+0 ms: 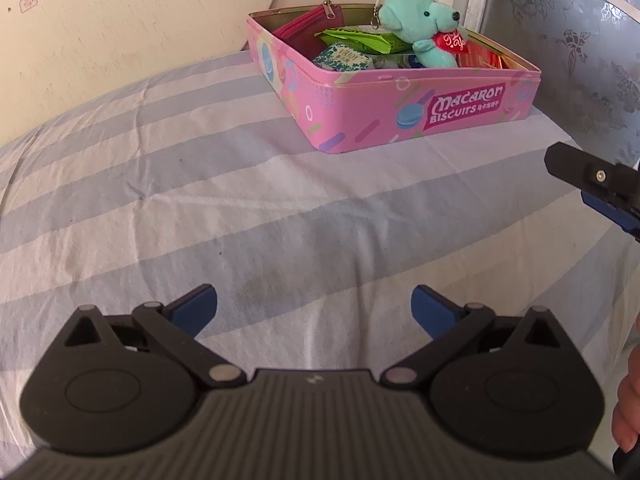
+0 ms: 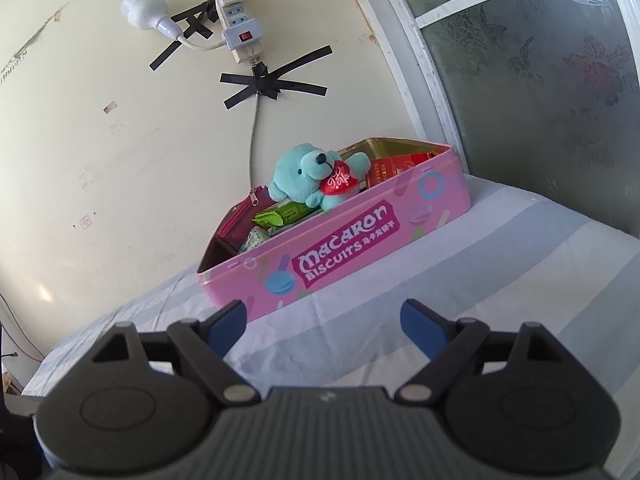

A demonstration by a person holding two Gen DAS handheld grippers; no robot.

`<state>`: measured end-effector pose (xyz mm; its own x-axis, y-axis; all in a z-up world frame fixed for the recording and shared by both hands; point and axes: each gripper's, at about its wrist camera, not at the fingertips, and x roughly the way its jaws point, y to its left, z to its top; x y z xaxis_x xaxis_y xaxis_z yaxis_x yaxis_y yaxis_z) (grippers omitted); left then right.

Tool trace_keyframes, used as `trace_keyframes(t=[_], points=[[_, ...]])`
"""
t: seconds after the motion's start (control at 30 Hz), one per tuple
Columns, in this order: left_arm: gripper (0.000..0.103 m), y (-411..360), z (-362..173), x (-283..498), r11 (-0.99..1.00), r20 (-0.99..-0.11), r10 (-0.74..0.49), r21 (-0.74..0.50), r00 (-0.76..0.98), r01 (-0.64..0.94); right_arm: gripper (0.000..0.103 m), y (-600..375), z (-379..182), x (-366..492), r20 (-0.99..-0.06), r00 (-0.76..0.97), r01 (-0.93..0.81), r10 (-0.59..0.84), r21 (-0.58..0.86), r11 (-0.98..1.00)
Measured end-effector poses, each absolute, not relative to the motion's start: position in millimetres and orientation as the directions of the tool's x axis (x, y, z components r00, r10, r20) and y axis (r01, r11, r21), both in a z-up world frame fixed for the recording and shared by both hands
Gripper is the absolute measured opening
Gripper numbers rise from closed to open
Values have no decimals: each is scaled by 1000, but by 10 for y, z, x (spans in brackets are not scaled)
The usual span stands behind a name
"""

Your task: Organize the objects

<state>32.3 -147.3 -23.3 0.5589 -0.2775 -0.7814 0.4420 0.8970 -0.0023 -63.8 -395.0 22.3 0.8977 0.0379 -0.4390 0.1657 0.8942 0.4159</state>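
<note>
Macaron Biscuits tin point(image 1: 400, 116), pink and lidless, resting on a bed sheet point(image 1: 224, 200) striped in pale blue and white, creased and lightly stained near the middle. Set at the far end of the bed, close to a cream wall point(image 1: 120, 32) and just beside a frosted window point(image 1: 568, 52) patterned with flowers in a white frame. Higher on that wall, seen from the right wrist: white power strip point(image 2: 239, 24) with red switches, held up by crossed black tape point(image 2: 272, 84), a grey cable point(image 2: 253, 132) dropping behind the tin, a white plug adapter point(image 2: 146, 10) to one side.

Printed with macarons, rings and confetti dashes on the sides, gold inside. Packed full: teal plush bear point(image 1: 424, 24) on a keychain ring, leaning over the heap with a red heart point(image 1: 451, 42) at its chest; magenta zip pouch point(image 1: 312, 26) upright against the far-left wall; green packet point(image 1: 360, 40) lying under the bear; small teal-and-white patterned tin point(image 1: 342, 58) in front of it; red box point(image 2: 394, 168) at the window end.

Left tool point(image 1: 315, 308) low over bare sheet, well apart from the tin, blue-padded fingers spread wide, nothing between them. Right tool point(image 2: 323, 320) likewise spread and carrying nothing, near the tin's front wall, left finger overlapping its lower corner in view; contact not discernible
</note>
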Motion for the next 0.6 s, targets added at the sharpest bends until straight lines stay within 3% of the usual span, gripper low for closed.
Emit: trace_keyframes(t=[0.6], points=[[103, -1490, -273, 352, 895, -801, -277, -14, 531, 447, 87, -3988, 188, -633, -443, 896, 169, 41, 423, 890]])
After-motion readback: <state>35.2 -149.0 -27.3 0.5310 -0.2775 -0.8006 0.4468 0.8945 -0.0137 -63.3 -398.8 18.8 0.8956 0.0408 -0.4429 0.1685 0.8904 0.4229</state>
